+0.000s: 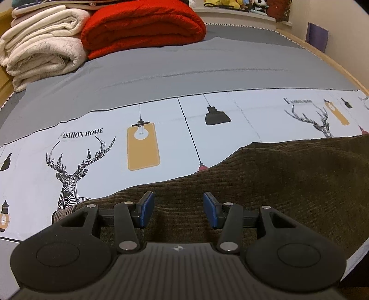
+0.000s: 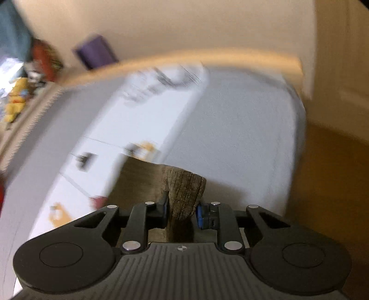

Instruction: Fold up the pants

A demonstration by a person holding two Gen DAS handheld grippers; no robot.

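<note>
Left wrist view. The left gripper (image 1: 178, 208) is seen with its blue-padded fingers (image 1: 147, 208) spread wide apart; nothing is held between them. Beneath and ahead of it, the pants (image 1: 288, 184), of dark olive-brown ribbed fabric, are spread flat on the bed sheet (image 1: 103, 147); a lighter ribbed band (image 1: 65, 211) is visible at the left end of the garment, just beside the left finger linkage. The sheet is printed with a stag's head (image 1: 73, 170), hanging lamps and the words "FASHION HOME", and is bordered farther back by a plain grey band (image 1: 184, 76). At the far left of the bed, a folded cream blanket (image 1: 43, 46) is stacked beside a folded red blanket (image 1: 143, 25), the two touching. Soft toys (image 1: 226, 3) are ranged on a ledge behind the bed, and a purple object (image 1: 317, 37) is set against the wall at right.

Right wrist view. The picture is heavily blurred by motion. The right gripper (image 2: 182, 213) is shown pinching a bunched fold of the pants (image 2: 184, 191), which is pressed between its two pads and stands up above them; more of the garment (image 2: 138, 175) is seen trailing down to the left onto the printed sheet (image 2: 129, 120). The wooden bed frame (image 2: 207, 60), the purple object (image 2: 95, 52) and a wooden floor (image 2: 329, 173) are discernible beyond.
</note>
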